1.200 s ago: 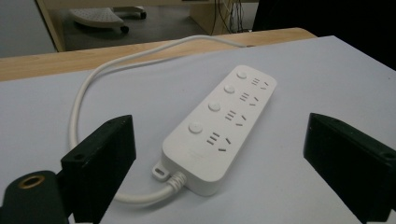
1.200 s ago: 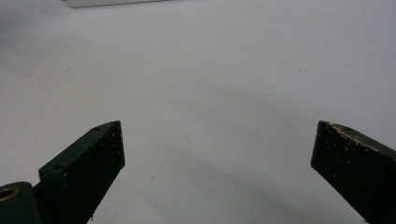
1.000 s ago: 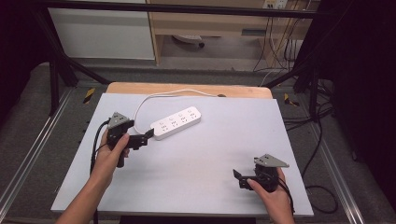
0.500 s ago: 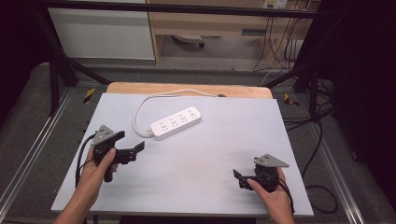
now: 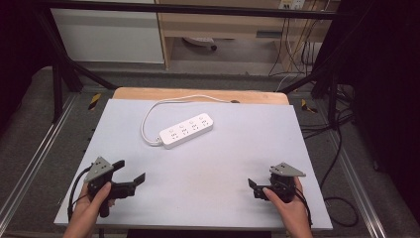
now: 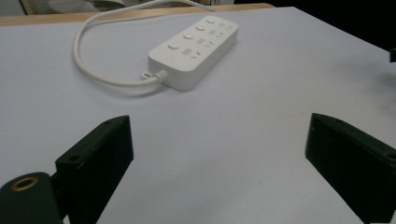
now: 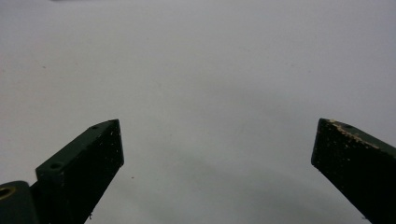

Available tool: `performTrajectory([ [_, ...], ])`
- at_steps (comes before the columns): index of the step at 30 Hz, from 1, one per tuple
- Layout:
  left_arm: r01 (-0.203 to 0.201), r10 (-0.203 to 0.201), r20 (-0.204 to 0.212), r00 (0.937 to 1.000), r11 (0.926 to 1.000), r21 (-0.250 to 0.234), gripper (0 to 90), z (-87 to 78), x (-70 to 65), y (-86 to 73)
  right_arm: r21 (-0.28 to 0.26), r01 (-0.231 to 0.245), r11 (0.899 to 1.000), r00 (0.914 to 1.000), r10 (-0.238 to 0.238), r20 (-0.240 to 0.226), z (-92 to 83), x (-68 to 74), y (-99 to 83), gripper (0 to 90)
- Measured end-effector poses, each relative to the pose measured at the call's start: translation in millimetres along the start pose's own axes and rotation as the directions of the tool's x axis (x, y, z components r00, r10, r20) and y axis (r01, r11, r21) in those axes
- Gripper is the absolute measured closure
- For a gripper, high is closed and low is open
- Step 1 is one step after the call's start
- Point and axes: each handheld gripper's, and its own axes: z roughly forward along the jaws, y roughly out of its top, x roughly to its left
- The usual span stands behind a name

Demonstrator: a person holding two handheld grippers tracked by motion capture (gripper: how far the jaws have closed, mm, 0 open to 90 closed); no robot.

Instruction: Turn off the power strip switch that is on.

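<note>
Left gripper [image 5: 130,171]: at 7 o'clock on the table [image 5: 223,163], jaws spread wide, holding nothing.
Right gripper [image 5: 253,187]: at 5 o'clock, jaws spread apart, empty.
Power strip [image 5: 186,131]: toward 12 o'clock, flat, well apart from both grippers.
Cable [image 5: 148,114]: loops off its left end toward the far edge.
Progress: judging by this, the strip is placed and nothing remains in hand.

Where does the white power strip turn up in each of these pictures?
High view: the power strip lies upper middle on the table, slanted.
Left gripper view: top centre, beyond the open jaws.
Right gripper view: not in it.
Shared landmark: its looped white cable.
</note>
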Motion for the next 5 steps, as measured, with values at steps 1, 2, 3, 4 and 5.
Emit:
performTrajectory([
  [1, 0.005, -0.005, 0.003, 1.0, 1.0, -0.005, 6.4, -0.7, -0.2, -5.0, 0.01, 0.005, 1.0, 0.9999, -0.005, 0.011, 1.8, -0.6, -0.7, 3.2],
  [2, 0.012, -0.012, -0.001, 0.9999, 0.9999, -0.005, 6.5, -0.5, -0.3, -9.6, 0.026, 0.006, 1.0, 0.9997, -0.007, 0.022, 4.0, -1.6, -1.4, 3.1],
  [3, 0.018, -0.018, 0.002, 0.9998, 0.9998, 0.003, 7.0, 0.5, -0.3, -13.4, 0.046, -0.002, 0.999, 0.9995, 0.001, 0.031, 6.5, -2.3, -2.1, 3.2],
  [4, 0.021, -0.021, 0.004, 0.9998, 0.9997, 0.016, 7.6, 1.5, -0.2, -15.2, 0.061, -0.002, 0.998, 0.9988, -0.001, 0.048, 9.9, -3.1, -2.9, 3.4],
  [5, 0.014, -0.014, 0.005, 0.9999, 0.9998, 0.017, 8.0, 2.0, -0.2, -15.2, 0.082, -0.001, 0.997, 0.9976, -0.004, 0.07, 13.2, -4.0, -3.8, 3.2],
])
